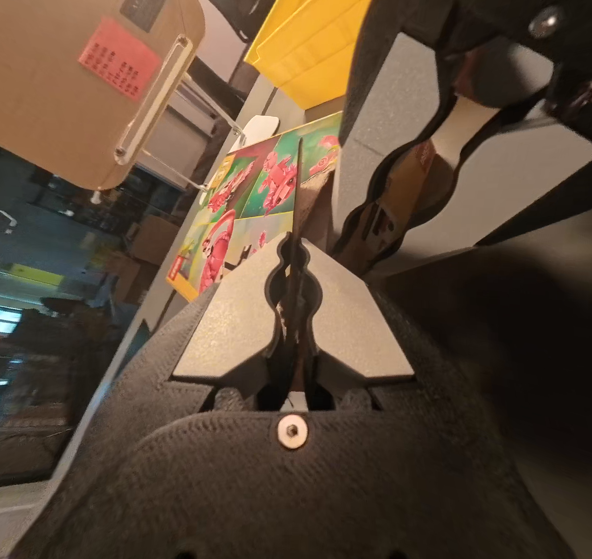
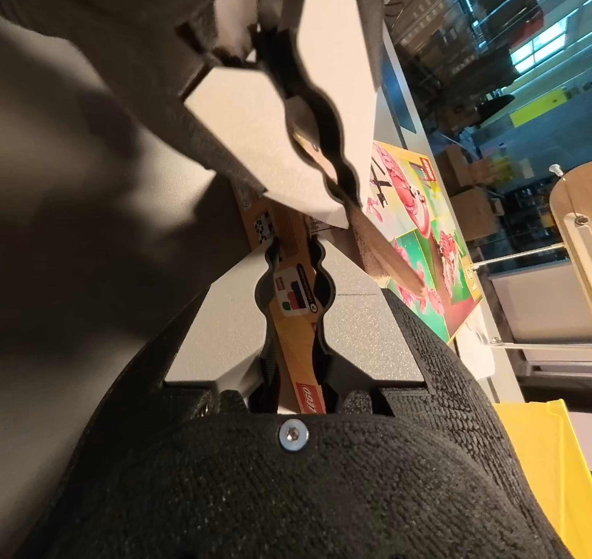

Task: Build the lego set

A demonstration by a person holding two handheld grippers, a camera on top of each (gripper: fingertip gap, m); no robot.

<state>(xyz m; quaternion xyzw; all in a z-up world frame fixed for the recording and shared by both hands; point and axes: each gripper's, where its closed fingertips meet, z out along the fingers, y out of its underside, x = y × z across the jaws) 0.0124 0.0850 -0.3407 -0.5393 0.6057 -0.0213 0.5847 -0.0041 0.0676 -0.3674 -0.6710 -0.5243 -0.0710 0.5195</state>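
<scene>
The set's box (image 1: 256, 191), with pink models printed on green, lies on the table; it also shows in the right wrist view (image 2: 426, 242). My left gripper (image 1: 290, 255) is shut on a thin cardboard flap (image 1: 299, 191) of the box, seen edge-on; the right wrist view shows that flap (image 2: 390, 255) sticking out of its fingertips. My right gripper (image 2: 293, 252) has a brown printed flap (image 2: 294, 303) between its fingers. The flap touches the left finger (image 2: 269, 261); I cannot tell whether both pads press on it. The right gripper also shows in the left wrist view (image 1: 416, 171).
A yellow bin (image 1: 307, 40) stands behind the box and shows at the lower right of the right wrist view (image 2: 538, 466). A tan board with a clear handle (image 1: 96, 62) hangs past the table's edge (image 1: 153, 290). A white object (image 1: 259, 128) lies beside the box. Only a small space, under 4 cm, lies between the two pairs of fingers.
</scene>
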